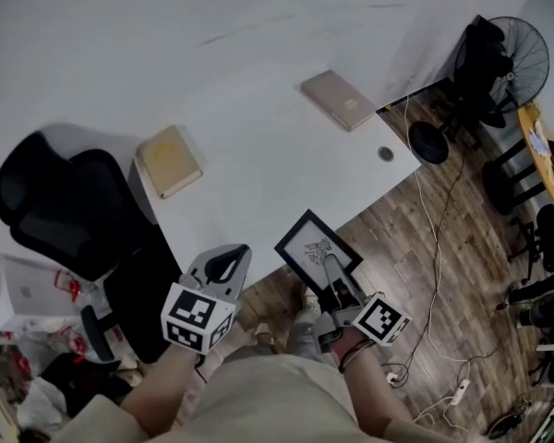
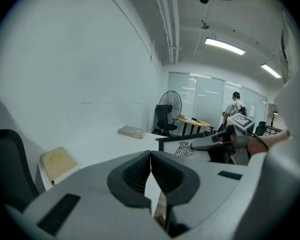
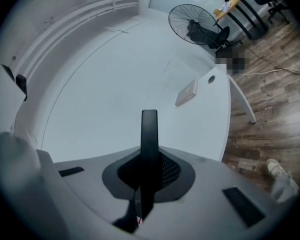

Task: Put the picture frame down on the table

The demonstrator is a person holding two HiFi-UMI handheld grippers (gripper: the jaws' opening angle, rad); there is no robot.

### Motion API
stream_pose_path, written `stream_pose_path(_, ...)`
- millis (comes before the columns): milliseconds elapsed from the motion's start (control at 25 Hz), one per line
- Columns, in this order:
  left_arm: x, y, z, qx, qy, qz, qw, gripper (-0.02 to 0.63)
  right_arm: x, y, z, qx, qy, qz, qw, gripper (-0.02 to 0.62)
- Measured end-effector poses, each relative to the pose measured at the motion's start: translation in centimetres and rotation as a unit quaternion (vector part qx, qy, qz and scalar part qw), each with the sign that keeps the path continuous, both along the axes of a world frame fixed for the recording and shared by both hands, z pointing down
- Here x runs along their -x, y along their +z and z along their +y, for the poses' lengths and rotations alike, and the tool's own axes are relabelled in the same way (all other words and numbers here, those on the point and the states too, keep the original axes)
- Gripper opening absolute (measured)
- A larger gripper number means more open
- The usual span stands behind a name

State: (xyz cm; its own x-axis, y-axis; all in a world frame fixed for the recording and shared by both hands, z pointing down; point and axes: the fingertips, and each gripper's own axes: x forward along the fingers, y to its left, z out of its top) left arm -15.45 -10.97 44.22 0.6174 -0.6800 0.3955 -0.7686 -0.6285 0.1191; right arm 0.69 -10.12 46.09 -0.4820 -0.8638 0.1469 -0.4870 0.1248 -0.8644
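A black picture frame (image 1: 316,250) with a white print is held over the near edge of the white table (image 1: 258,81), partly above the wooden floor. My right gripper (image 1: 336,278) is shut on its near edge. In the right gripper view the picture frame (image 3: 149,134) shows edge-on as a black bar clamped between the jaws. My left gripper (image 1: 225,268) is shut with nothing in it, left of the frame at the table's edge. The left gripper view shows its pads pressed together (image 2: 150,171) and the frame (image 2: 184,147) beyond, held by the right gripper.
A tan book (image 1: 169,160) lies on the table's left part and a beige flat box (image 1: 337,99) at the back right. A black office chair (image 1: 60,210) stands at the left. A floor fan (image 1: 503,63), cables and stools stand at the right.
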Motion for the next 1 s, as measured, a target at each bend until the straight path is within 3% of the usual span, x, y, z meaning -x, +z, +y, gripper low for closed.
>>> stream_pose_path(640, -6.8, 5.8, -7.7, 0.066, -0.04, -0.031, 0.9965, 0.023, -6.3, 8.1, -9.4, 0.103, -0.043, -0.031, 0.993, 0.031)
stream_pose_path(1000, -10.5, 7.4, -11.9, 0.095, -0.071, -0.048, 0.9918, 0.023, -11.4, 11.0, -15.2, 0.137, -0.08, -0.013, 0.987, 0.031)
